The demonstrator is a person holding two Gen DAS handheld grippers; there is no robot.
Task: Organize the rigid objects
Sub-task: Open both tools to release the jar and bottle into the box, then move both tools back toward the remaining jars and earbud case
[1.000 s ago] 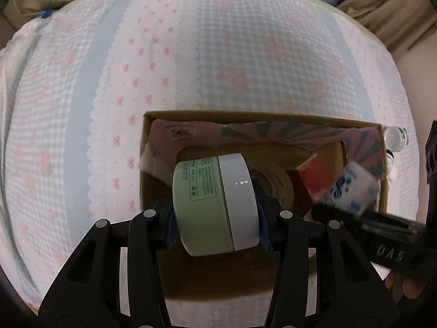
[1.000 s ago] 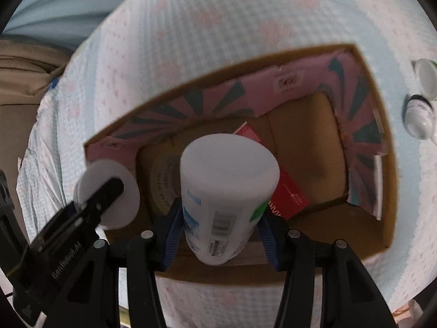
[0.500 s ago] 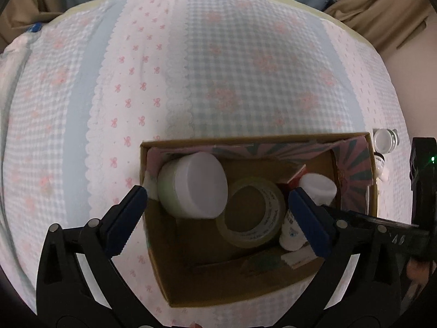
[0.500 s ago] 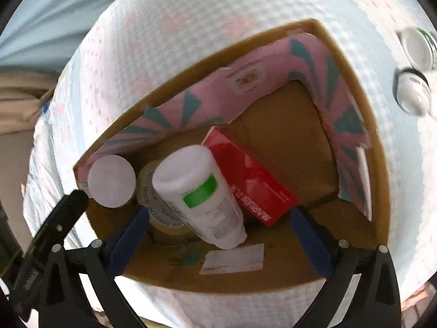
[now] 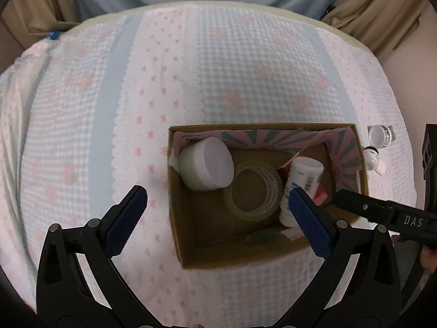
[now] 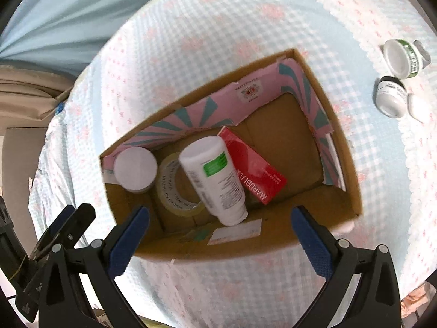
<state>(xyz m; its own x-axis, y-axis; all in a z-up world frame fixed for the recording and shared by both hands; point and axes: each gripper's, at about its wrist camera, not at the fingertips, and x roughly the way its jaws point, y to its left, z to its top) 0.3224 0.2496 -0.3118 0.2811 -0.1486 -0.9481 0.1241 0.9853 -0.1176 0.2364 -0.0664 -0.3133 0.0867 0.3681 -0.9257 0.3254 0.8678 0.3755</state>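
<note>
A cardboard box [image 5: 174, 218] [image 6: 352, 180] sits on the bed. Inside lie a green jar with a white lid [image 5: 207, 164] [image 6: 135, 168], a clear tape roll [image 5: 255, 190] [image 6: 174, 191], a white bottle [image 5: 300, 183] [image 6: 215, 180] and a red carton [image 6: 255, 168] [image 5: 321, 195]. My left gripper [image 5: 218, 205] is open and empty above the box's near left side. My right gripper [image 6: 220, 224] is open and empty above the box's near edge; its finger [image 5: 382, 210] shows in the left wrist view.
Two small jars [image 6: 404, 58] [image 6: 389, 99] and a loose white lid [image 6: 419, 106] lie on the patterned bedspread [image 5: 136, 95] right of the box; they also show in the left wrist view [image 5: 379, 136]. Curtains hang behind the bed.
Both grippers opened and let go: the green jar and the white bottle now lie in the box. Both grippers have since drawn back and up from the box.
</note>
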